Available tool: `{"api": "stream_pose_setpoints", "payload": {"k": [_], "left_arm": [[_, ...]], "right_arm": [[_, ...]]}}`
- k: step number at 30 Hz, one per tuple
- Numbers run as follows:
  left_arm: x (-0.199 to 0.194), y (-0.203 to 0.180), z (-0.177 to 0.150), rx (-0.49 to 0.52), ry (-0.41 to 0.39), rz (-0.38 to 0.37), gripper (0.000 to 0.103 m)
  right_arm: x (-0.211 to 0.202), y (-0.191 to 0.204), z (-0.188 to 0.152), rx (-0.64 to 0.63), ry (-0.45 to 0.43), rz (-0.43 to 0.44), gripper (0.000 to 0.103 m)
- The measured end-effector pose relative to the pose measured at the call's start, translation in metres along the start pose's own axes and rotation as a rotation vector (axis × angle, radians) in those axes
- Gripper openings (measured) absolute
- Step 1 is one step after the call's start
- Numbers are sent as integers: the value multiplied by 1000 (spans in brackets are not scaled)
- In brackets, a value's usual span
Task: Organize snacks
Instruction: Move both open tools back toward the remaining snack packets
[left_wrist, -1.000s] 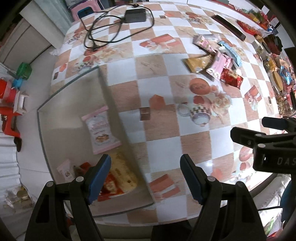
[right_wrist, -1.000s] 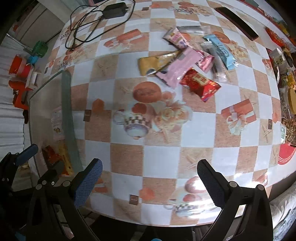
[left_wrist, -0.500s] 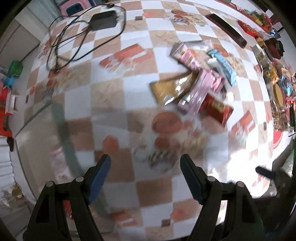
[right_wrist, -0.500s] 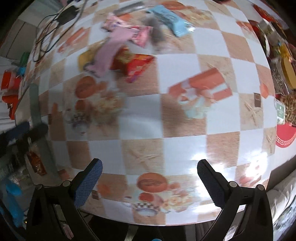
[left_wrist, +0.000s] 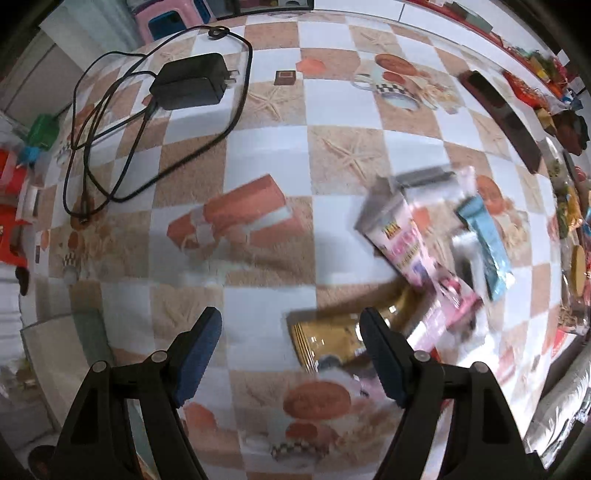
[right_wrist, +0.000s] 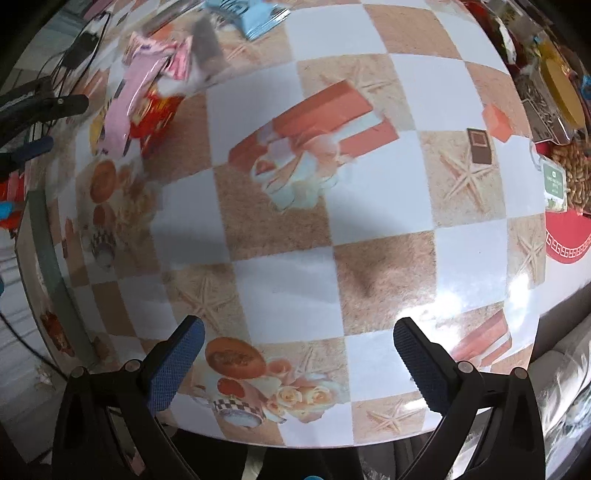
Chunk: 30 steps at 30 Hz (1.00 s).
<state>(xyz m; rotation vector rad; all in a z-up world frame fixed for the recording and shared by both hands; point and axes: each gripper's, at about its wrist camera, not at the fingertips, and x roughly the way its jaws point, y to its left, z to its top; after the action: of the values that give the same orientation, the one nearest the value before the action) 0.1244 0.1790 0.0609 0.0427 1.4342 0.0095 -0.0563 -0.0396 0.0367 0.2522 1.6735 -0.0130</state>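
Note:
A heap of snack packets lies on the checked tablecloth. In the left wrist view a gold packet (left_wrist: 325, 338) lies just ahead of my open, empty left gripper (left_wrist: 290, 350), touching its right finger's edge. Behind it lie a pink packet (left_wrist: 410, 247) and a light blue packet (left_wrist: 487, 243). In the right wrist view the heap is far left: a pink packet (right_wrist: 127, 99), a red packet (right_wrist: 157, 114) and a blue one (right_wrist: 255, 14). My right gripper (right_wrist: 295, 363) is open and empty over bare cloth. The left gripper (right_wrist: 37, 107) shows at the left edge.
A black power adapter (left_wrist: 190, 81) with a looped cable lies at the back left. A glass container's rim (right_wrist: 42, 236) stands at the table's left edge with packets inside. More snacks and a bag of nuts (right_wrist: 574, 173) crowd the right side. The table's front edge is close.
The left gripper has swung from over the glass container towards the snack heap, now close to the gold packet. The right gripper has moved right, away from the heap. Both stay open.

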Motion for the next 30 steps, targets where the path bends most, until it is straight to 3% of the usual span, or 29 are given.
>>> {"api": "stream_pose_setpoints", "payload": {"k": [7,14,23,25,30], "left_arm": [[16,-5,4,17,33,10,80],[18,-3,4,11,43,15,80],[35,12,11,26,63,52,80],[44,11,7,44,93,52,80],[47,8,-12,75,84,33,81]], "right_arm": [[-33,3,62,31,-147,12,103],[-46,20,114,28,-202,-4,103],[-24,31,128,26,-162,-34,103],[-14,38,133,17,-134,-47,103],[3,56,128,-51,-90,-86,103]]}}
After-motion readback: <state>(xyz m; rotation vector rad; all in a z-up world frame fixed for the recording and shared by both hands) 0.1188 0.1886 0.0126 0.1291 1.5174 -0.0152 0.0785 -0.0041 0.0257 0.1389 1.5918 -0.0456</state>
